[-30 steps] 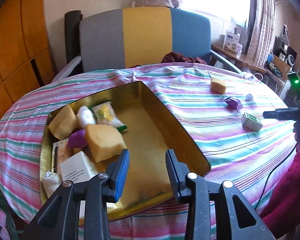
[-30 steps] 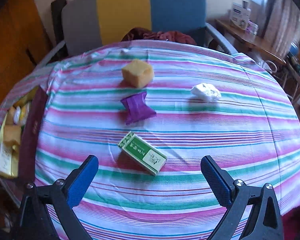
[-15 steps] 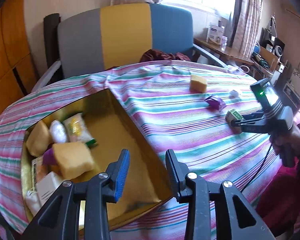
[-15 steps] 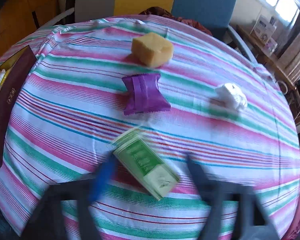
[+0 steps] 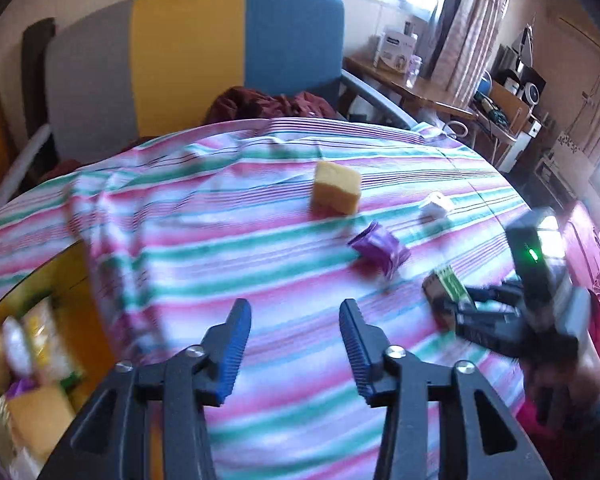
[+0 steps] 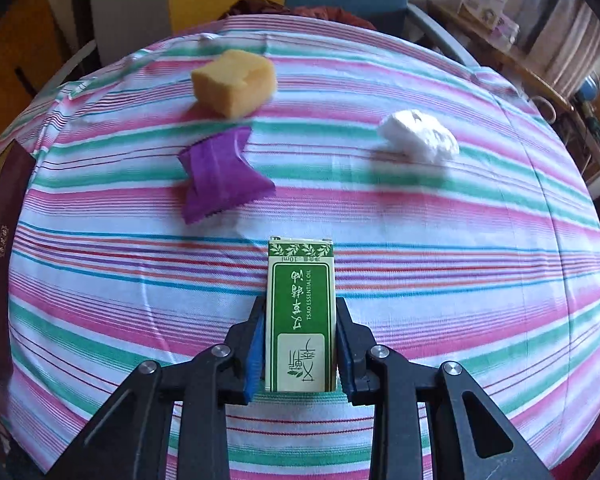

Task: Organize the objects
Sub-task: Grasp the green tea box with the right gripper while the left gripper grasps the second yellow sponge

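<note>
Green box (image 6: 301, 316) clamped by right gripper (image 6: 300, 350).

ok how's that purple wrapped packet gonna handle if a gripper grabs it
The purple packet looks like thin crinkled film with flared ends, so it would probably flex rather than hold shape. It seems small and light, likely sliding on the striped cloth if nudged. It lies flat, so unlikely to roll.

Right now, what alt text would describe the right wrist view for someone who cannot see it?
The right tool grips a small green and white cardboard box above a striped tablecloth. Beyond it lie a purple foil packet, a yellow sponge block and a crumpled white wad.
</note>
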A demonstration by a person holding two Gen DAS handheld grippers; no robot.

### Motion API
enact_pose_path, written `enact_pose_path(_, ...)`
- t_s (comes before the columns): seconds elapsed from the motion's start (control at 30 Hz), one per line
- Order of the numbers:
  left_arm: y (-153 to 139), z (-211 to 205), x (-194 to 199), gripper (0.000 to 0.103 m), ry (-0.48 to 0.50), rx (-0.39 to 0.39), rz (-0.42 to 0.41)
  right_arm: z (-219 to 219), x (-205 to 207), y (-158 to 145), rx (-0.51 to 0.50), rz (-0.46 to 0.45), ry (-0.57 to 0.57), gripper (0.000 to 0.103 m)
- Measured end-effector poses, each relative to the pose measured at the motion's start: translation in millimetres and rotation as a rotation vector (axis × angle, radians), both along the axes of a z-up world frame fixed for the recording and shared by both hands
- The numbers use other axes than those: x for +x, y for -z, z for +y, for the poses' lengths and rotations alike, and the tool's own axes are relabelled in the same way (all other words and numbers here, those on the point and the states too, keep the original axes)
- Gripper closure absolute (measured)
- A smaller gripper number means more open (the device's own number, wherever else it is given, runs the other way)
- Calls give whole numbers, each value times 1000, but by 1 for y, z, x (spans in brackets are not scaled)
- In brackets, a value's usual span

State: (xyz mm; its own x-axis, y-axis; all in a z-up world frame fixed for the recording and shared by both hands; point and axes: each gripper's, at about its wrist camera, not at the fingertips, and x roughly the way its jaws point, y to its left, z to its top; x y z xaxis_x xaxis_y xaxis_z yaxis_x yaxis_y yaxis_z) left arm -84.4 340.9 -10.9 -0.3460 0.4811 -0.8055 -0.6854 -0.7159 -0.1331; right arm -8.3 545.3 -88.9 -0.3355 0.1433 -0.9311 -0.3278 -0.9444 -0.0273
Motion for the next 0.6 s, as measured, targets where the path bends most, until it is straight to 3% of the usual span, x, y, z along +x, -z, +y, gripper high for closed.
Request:
enact_pose_path(0.07,5,19,-9,54,10,-10,-6,0,1,-1,-11,-2,3,72)
enact_pose_path(0.13,12,41,-20,42,22,-23,-10,1,1,0,-19,-9,4,72)
enact_pose_path(0.27,23,80,-39,34,58,-33,-22,2,0,1,-40,-8,4,72)
enact_pose_path(0.33,26,95,-48,21,63,-27,-37,2,0,2,-38,-17,-7,72)
enact_pose_path(0.6,43,161,-69,11,135,-117,46,3,3,3,-34,-29,-22,71)
